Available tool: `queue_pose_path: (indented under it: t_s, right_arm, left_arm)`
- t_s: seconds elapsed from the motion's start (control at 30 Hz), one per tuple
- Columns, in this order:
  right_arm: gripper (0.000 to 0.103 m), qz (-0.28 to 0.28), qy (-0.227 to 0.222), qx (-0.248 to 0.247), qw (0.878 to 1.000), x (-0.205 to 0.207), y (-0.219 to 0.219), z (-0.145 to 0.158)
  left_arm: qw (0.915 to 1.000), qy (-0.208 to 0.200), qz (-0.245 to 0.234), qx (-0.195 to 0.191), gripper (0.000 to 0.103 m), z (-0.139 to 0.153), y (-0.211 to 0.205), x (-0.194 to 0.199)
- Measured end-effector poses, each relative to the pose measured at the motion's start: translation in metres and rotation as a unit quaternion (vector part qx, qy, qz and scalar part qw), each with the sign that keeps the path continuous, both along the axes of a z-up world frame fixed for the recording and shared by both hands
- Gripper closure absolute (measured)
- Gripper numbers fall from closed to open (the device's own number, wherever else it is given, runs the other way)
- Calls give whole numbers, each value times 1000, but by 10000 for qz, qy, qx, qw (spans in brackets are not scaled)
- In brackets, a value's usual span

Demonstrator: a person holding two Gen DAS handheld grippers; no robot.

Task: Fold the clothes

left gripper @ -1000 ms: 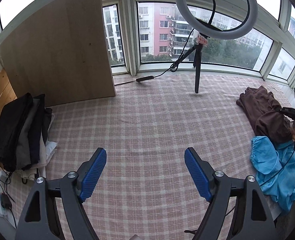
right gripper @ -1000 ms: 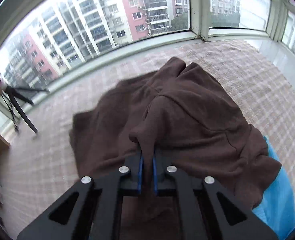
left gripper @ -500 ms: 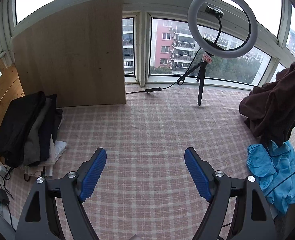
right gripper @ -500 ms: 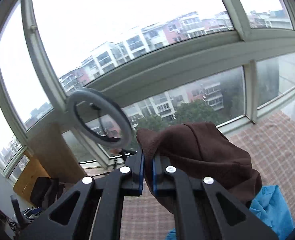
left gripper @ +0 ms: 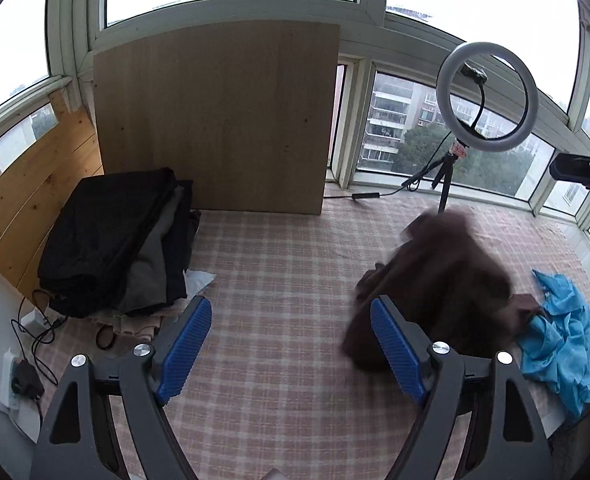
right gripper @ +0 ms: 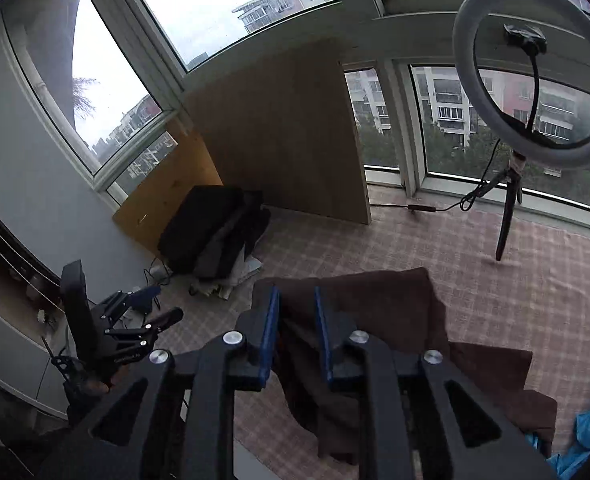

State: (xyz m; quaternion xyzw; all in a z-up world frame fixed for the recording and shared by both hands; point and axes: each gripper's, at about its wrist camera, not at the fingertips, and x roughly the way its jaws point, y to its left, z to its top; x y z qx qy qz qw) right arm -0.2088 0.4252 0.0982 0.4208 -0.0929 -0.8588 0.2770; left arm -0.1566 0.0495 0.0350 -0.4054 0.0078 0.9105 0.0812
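Brown garment [left gripper: 447, 276] now dropped, crumpled, motion-blurred

checked cloth [left gripper: 287, 264] | brown garment [left gripper: 447, 280] | blue garment [left gripper: 563, 332] | folded stack [left gripper: 111, 240]

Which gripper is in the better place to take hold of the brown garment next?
Probably the right gripper: the brown garment lies directly under its parted pads. The left gripper stands open over bare checked cloth, with the garment off to its right side.

Home sunroom, wraparound windows [left gripper: 435, 128] facing apartment blocks, checked bedcover [left gripper: 287, 264], folded clothes stack [left gripper: 115, 236]
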Motion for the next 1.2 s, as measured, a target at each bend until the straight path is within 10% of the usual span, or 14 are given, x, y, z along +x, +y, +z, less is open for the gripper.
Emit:
queue_pose_path:
  t_s: [0.1, 0.33, 0.5, 0.6, 0.63, 0.73, 0.93, 1.2]
  right_arm:
    - [42, -606, -32, 268, 9978, 28, 39, -50]
    - [41, -1679, -1311, 842, 9734, 84, 96, -212]
    - [41, -1688, -1707, 332, 9702, 93, 89, -256]
    - [41, -1851, -1614, 363, 9687, 95, 98, -252]
    - [41, -1893, -1580, 358, 9685, 97, 102, -250]
    - [41, -2022, -1441, 458, 9676, 96, 112, -241]
    - [41, -2075, -1246, 1069, 9644, 76, 105, -226]
    - [41, -1674, -884, 1510, 9702, 56, 66, -214]
  left_arm:
    - [9984, -222, -499, -142, 21, -18, 18, -4]
    - [9709, -919, -2176, -405, 21, -89, 125, -14]
    - [9503, -1250, -2742, -782, 21, -137, 193, -18]
    - [9449, -1445, -2780, -950, 75, -155, 201, -25]
    - [9456, -1547, -2755, -772, 93, -155, 195, -29]
    - [9523, -1575, -2610, -117, 96, -140, 164, -38]
    - [9865, -660, -1495, -59, 98, -73, 69, -49]
    - [9950, -847, -81, -528, 72, -80, -31, -68]
